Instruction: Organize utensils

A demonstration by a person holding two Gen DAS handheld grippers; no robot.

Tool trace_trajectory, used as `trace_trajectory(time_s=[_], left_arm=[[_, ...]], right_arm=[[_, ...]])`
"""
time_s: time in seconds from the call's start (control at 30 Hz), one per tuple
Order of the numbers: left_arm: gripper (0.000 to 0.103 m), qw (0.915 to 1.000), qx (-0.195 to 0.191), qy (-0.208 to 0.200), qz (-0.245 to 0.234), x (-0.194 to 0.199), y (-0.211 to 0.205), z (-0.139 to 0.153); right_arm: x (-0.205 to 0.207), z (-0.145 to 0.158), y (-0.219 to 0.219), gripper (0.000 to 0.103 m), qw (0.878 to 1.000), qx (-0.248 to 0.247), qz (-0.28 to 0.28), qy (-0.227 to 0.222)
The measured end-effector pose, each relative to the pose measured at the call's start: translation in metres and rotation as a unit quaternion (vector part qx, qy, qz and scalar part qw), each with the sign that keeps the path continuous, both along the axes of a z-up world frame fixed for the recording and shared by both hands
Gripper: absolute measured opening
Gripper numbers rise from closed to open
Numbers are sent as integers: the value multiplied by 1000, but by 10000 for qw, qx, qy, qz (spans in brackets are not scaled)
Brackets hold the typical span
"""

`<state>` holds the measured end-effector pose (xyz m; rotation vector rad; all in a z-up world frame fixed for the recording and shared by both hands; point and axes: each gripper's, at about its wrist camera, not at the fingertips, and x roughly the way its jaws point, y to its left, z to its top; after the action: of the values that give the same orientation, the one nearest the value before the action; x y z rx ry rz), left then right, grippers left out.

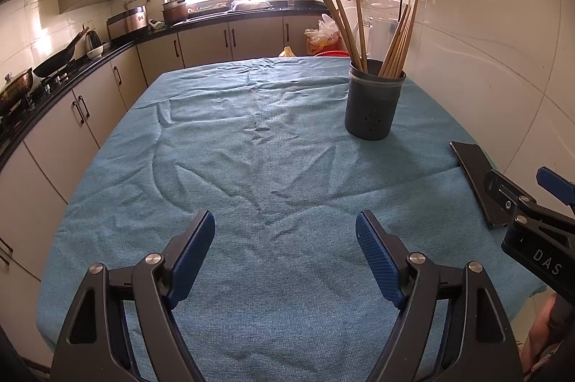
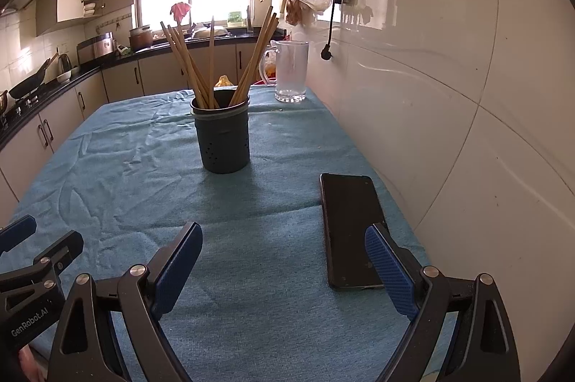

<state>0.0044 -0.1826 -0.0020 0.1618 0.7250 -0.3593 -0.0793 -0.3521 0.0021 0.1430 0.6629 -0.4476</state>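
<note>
A glass mug (image 2: 291, 71) at the tabletop's far edge is seen only from the right wrist; both the left gripper (image 1: 285, 259) and right gripper (image 2: 284, 268) are held wide open and empty, a phone (image 2: 348, 224) lying near the right edge.

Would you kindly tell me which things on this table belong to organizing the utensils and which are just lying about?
For the job:
chopsticks
holder

Just lying about:
phone
glass mug
blue cloth
</note>
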Motion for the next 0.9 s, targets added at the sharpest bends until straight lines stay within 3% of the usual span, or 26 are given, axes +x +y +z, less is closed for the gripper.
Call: trace_trajectory(time_s=[0.9], left_arm=[[80,10000,-20,-11,8,-1,1,0]], right_arm=[[-1,-1,3,94,10000,-9,38,15]])
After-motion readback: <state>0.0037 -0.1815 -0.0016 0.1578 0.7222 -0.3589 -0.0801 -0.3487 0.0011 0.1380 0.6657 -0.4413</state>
